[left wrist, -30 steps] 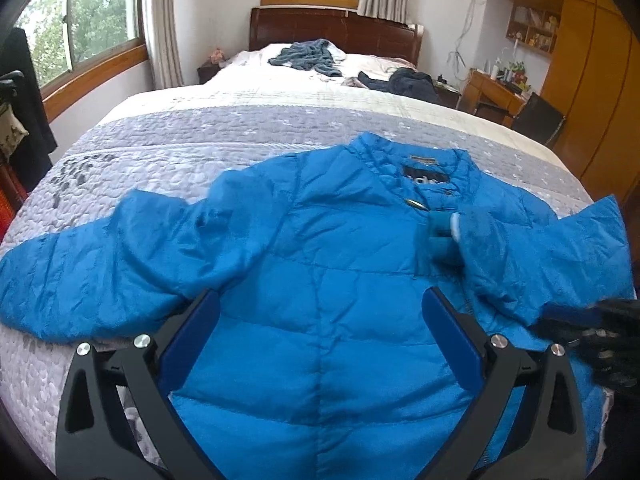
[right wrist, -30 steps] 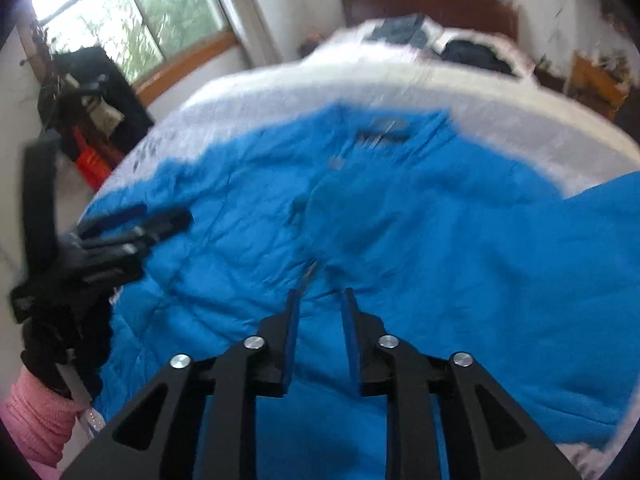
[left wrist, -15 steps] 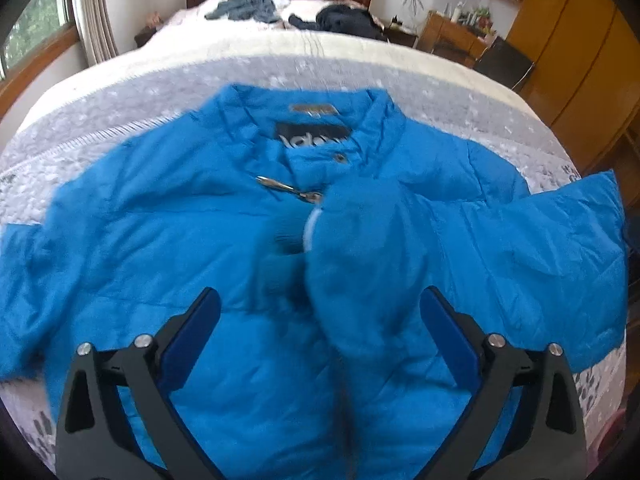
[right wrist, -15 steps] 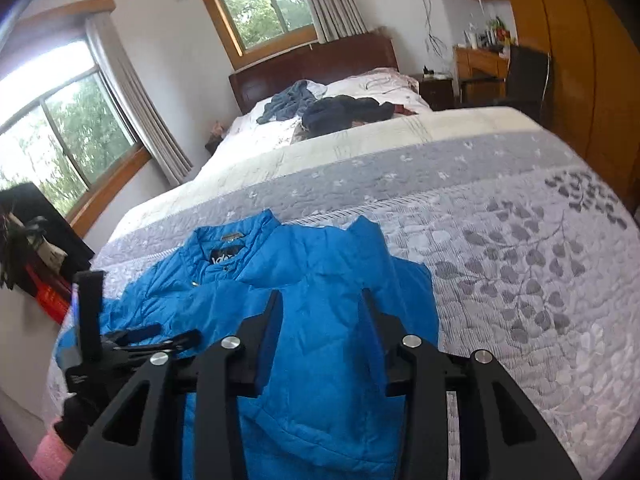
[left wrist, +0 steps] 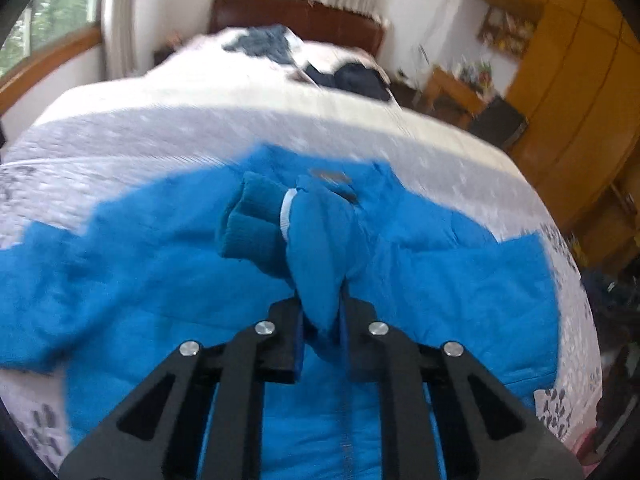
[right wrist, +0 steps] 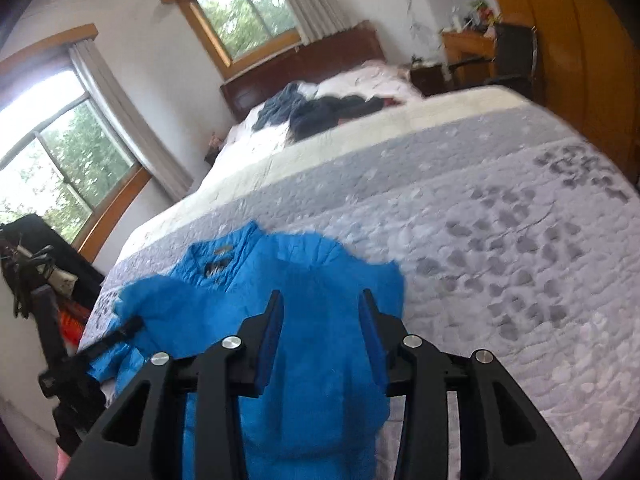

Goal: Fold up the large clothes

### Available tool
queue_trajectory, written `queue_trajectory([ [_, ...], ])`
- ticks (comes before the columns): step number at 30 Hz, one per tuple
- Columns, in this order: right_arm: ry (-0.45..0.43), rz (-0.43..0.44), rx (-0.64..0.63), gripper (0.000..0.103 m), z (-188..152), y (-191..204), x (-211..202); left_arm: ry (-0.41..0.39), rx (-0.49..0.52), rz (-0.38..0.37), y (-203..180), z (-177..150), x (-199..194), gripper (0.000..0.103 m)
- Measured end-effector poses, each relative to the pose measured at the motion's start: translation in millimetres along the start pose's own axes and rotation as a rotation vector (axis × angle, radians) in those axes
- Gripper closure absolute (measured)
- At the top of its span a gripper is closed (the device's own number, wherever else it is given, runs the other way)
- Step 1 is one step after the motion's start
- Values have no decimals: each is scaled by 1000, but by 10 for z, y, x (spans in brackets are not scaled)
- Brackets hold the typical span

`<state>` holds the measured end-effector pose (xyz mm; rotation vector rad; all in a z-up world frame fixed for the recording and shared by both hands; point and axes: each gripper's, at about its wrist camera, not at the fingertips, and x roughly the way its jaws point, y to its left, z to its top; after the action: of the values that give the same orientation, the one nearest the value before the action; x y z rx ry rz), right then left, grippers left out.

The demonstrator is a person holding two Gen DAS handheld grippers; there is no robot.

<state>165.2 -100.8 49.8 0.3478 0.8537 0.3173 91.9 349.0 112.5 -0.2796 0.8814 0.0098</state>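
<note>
Bare quilt (right wrist: 500,216) right of the jacket (right wrist: 320,360) is open. Dark clothes (right wrist: 320,110) occupy the headboard end, well apart from the jacket.

- A wide bed (right wrist: 500,168) carries everything; its cover is a grey-and-cream quilted bedspread (left wrist: 132,136) with a darker leaf print toward its near corners.
- A bright blue padded jacket (left wrist: 460,280) lies spread flat on the near part of the bedspread, collar toward the headboard, one sleeve lifted off it over the chest.
- A grey-blue crumpled garment (right wrist: 280,108) lies on the pale far end, near the dark wooden headboard (left wrist: 296,12).
- A dark navy heap of clothing (right wrist: 332,112) lies just beside the grey-blue one, touching it in the right wrist view.
</note>
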Motion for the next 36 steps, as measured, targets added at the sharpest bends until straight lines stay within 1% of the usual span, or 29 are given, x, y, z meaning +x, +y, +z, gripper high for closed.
queue_trajectory([
  [2, 68, 67, -3, 63, -46, 39, 168, -19, -16, 32, 210, -3, -113, 91],
  [4, 120, 101, -6, 63, -94, 84, 313, -15, -29, 52, 385, -25, -149, 91],
  [5, 143, 106, -11, 63, -124, 111, 384, 0, -40, 64, 490, -59, -128, 91],
  [8, 209, 73, -18, 64, -229, 130, 640, 62, -78, 67, 713, -177, 2, 91],
  [11, 257, 41, 6, 69, -307, 40, 819, 118, -106, 61, 875, -331, 176, 88],
  [12, 275, 32, 10, 71, -338, 9, 885, 122, -108, 55, 901, -352, 221, 87],
  [15, 284, 17, 0, 71, -396, -21, 978, 113, -92, 51, 920, -381, 201, 81],
  [16, 282, 9, -8, 71, -399, -9, 973, 113, -91, 53, 938, -374, 180, 78],
  [17, 280, 2, -13, 71, -400, 1, 967, 103, -98, 56, 964, -350, 104, 75],
  [18, 275, -7, -23, 71, -401, 26, 940, 91, -104, 60, 982, -329, 51, 75],
  [19, 269, -22, -31, 71, -395, 58, 896, 63, -110, 69, 1014, -293, -62, 74],
  [20, 264, -33, -37, 69, -379, 88, 854, 37, -113, 79, 1050, -275, -145, 72],
  [21, 249, -34, -50, 67, -351, 166, 758, -18, -111, 98, 1067, -223, -323, 70],
  [22, 238, -19, -56, 67, -333, 224, 705, -44, -104, 108, 1055, -189, -419, 67],
  [23, 224, 13, -66, 65, -304, 330, 615, -64, -95, 104, 1023, -143, -510, 66],
  [26, 229, 37, -99, 62, -272, 591, 565, -61, -64, 63, 859, -52, -563, 64],
  [28, 257, 44, -119, 62, -277, 794, 654, -31, -36, 39, 702, -32, -445, 63],
  [29, 266, 43, -123, 62, -279, 842, 700, -10, -19, 39, 632, -33, -339, 63],
  [31, 290, 11, -129, 62, -324, 916, 857, 37, -6, 49, 570, -75, -127, 63],
  [34, 331, -58, -143, 62, -479, 905, 1103, 102, -17, 85, 671, -151, 202, 63],
  [36, 347, -67, -142, 64, -539, 842, 1206, 118, -28, 79, 762, -192, 327, 64],
])
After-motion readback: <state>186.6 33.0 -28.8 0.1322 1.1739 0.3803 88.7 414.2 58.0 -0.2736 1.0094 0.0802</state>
